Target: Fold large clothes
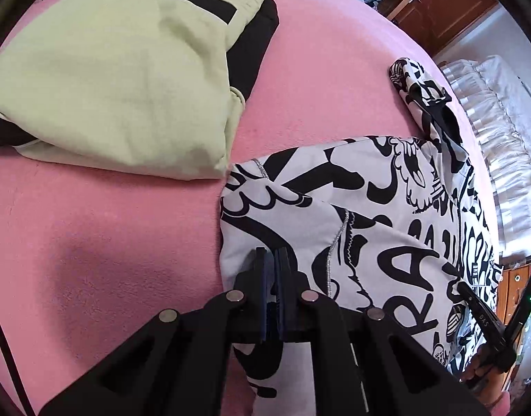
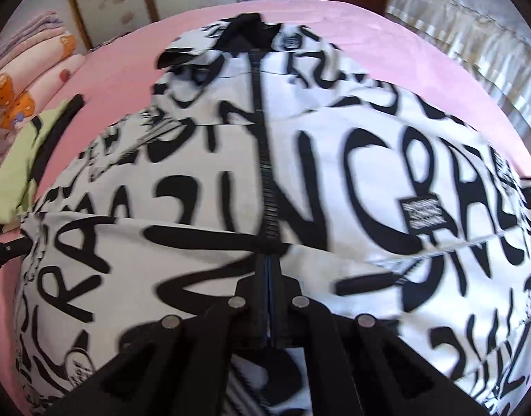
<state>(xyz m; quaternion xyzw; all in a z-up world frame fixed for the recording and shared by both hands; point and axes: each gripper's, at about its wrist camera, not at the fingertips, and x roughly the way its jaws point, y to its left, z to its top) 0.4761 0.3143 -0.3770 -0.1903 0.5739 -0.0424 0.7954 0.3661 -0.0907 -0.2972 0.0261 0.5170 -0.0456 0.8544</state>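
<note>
Both tools, left tool (image 1: 272, 260) and right tool (image 2: 269, 263), are hovering pinched closed and empty over the jacket (image 1: 386, 215) on the bed (image 1: 109, 235), probably lining up the next fold.

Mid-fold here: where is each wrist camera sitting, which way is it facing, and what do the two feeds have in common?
Left wrist: behind the left gripper, looking steeply down at the printed jacket edge, pink bedcover and a folded green garment; the right gripper shows at the right edge.
Right wrist: behind the right gripper, looking down along the jacket's zipper; blurred.
Shared: jacket, bedcover, green garment.
</note>
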